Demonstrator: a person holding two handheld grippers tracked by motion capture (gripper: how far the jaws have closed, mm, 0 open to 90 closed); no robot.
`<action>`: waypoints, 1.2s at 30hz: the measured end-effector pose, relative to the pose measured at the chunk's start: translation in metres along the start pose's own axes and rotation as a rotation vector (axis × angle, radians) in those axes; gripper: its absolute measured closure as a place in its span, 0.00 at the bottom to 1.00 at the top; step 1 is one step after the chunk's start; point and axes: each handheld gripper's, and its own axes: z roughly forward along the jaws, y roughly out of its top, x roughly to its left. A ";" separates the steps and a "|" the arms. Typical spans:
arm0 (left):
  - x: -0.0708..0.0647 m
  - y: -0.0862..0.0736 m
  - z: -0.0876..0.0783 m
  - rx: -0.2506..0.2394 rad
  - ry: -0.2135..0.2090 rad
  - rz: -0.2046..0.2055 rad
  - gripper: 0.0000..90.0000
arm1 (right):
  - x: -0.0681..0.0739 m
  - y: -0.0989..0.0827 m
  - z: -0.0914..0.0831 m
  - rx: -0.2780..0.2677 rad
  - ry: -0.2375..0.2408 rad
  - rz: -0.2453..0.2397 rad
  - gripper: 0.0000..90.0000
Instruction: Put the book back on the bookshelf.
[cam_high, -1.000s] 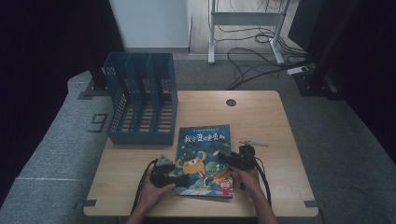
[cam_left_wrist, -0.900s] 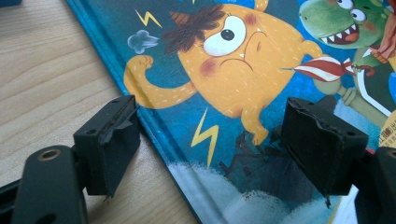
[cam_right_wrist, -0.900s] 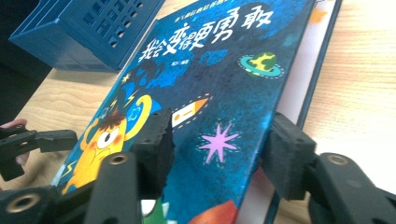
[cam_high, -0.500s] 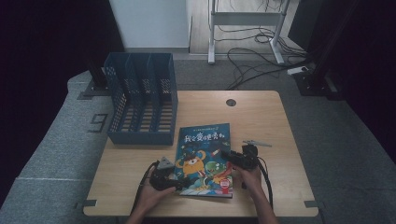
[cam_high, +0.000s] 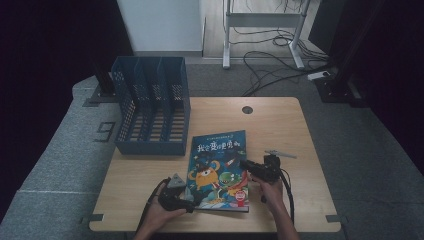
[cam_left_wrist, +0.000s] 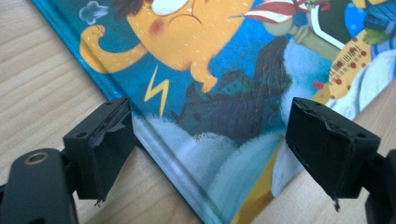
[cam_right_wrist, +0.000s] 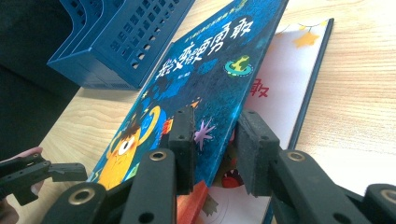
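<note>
Left gripper (cam_left_wrist: 210, 154), jaws wide, straddles the picture book's (cam_high: 220, 170) near spine corner, likely steadying it. Right gripper (cam_right_wrist: 215, 149), jaws just closing, lifts the front cover, its edge between the pads. Blue file rack (cam_high: 152, 107) stands beyond.

Glossy paper book (cam_high: 218, 171) cover — matt wooden table (cam_high: 280, 125), perforated plastic rack (cam_high: 150, 107)

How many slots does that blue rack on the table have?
3. The blue rack stands at the table's far left corner, its slots side by side: left, middle and right. All look empty, though the walls may hide something low inside.
</note>
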 end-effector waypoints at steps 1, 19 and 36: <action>0.000 0.000 0.000 0.002 -0.002 0.001 0.17 | 0.000 0.000 0.000 0.000 0.002 0.000 0.76; -0.008 -0.004 -0.005 0.025 0.000 0.036 0.16 | -0.003 0.000 -0.001 0.011 0.010 0.006 0.77; -0.008 -0.007 0.000 0.073 -0.007 0.048 0.09 | -0.003 0.001 0.001 0.017 0.006 -0.004 0.75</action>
